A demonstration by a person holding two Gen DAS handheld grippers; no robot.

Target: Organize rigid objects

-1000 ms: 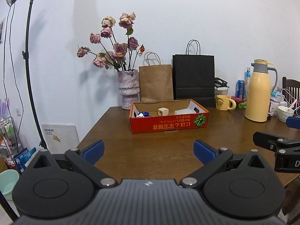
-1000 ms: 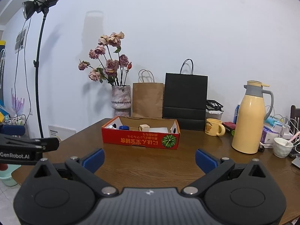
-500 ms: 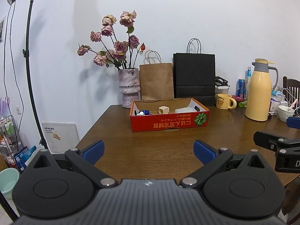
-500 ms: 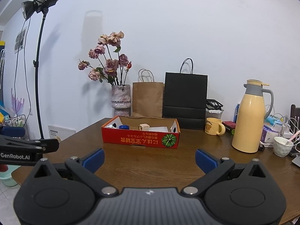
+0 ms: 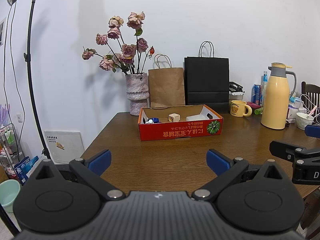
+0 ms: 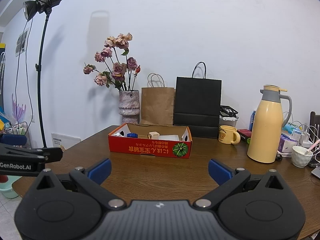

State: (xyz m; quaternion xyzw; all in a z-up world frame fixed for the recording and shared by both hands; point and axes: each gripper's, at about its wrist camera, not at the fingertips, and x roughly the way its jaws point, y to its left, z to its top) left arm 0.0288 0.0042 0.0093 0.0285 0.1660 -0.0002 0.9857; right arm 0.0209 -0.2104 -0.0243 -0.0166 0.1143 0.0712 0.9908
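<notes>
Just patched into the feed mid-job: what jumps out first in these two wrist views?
The red cardboard box sits mid-table straight ahead, holding a few small items. Behind it against the wall stand a vase of dried roses and brown and black paper bags; a tall yellow thermos is at the right. Both grippers, left and right, are open and empty.

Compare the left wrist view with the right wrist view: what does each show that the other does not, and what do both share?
Only the left wrist view shows the blue drink can. Only the right wrist view shows the laptop corner. Both share the red cardboard box, the yellow thermos, and open, empty grippers: left gripper, right gripper.
</notes>
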